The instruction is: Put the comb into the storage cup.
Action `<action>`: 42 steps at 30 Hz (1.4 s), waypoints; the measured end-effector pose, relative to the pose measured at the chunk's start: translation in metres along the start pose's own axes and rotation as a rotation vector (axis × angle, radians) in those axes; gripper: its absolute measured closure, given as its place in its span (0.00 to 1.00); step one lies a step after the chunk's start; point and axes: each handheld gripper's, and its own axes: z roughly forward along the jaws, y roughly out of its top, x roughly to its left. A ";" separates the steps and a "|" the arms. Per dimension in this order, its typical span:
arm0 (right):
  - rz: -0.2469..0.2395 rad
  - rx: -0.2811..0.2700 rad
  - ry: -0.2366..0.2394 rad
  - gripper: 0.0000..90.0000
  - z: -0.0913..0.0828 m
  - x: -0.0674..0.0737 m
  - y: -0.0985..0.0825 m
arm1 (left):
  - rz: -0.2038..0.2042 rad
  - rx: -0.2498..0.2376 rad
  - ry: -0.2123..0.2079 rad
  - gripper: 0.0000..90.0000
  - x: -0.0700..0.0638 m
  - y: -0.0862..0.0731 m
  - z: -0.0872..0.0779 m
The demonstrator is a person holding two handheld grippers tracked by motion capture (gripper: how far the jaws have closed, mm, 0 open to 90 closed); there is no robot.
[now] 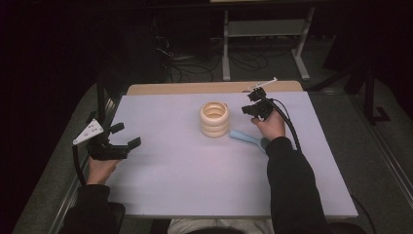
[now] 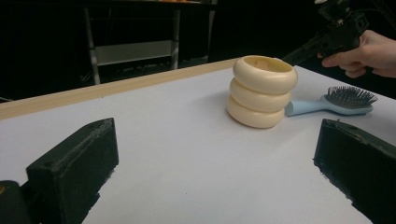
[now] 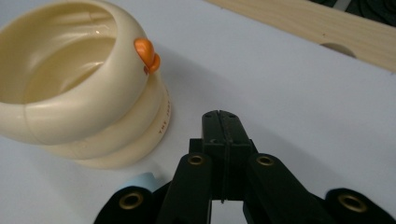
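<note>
A: How are the jaws of the right gripper [image 3: 223, 122] seen?

B: Clenched together on nothing, just beside the cream ringed container [image 1: 214, 118], toward the table's [image 1: 165, 180] far edge.

A: And the left gripper [image 1: 122, 135]?

B: Released, jaws wide, held over the table's left edge. A blue hairbrush [image 2: 332, 101] is laid just right of the container.

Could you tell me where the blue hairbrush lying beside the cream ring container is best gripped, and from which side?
Grip the hairbrush by its slim blue handle, probably from above, with the jaws across its narrow width. It lies flat with the bristles up, so the head is awkward to pinch, and the handle's tip ends close to the cream container, so take it nearer the head. The right gripper, now shut, would need to open first.
</note>
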 end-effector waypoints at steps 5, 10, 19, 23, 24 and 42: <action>0.001 0.034 0.020 0.99 0.011 0.003 -0.005 | 0.000 0.000 0.002 0.00 0.000 0.000 0.000; -0.015 0.073 0.030 0.99 0.024 0.010 -0.013 | 0.000 0.000 0.001 0.00 0.000 0.000 0.000; -0.039 0.103 0.043 0.99 0.033 0.021 -0.019 | 0.000 0.000 0.002 0.00 0.000 0.000 0.000; -0.071 0.140 0.043 0.99 0.038 0.029 -0.023 | -0.002 -0.001 0.002 0.00 0.000 0.000 -0.001; -0.080 0.147 0.038 0.99 0.039 0.031 -0.023 | -0.002 -0.002 0.001 0.00 0.000 0.000 0.000; -0.113 0.182 0.063 0.99 0.031 0.042 -0.028 | 0.000 0.000 -0.001 0.00 0.000 0.000 0.000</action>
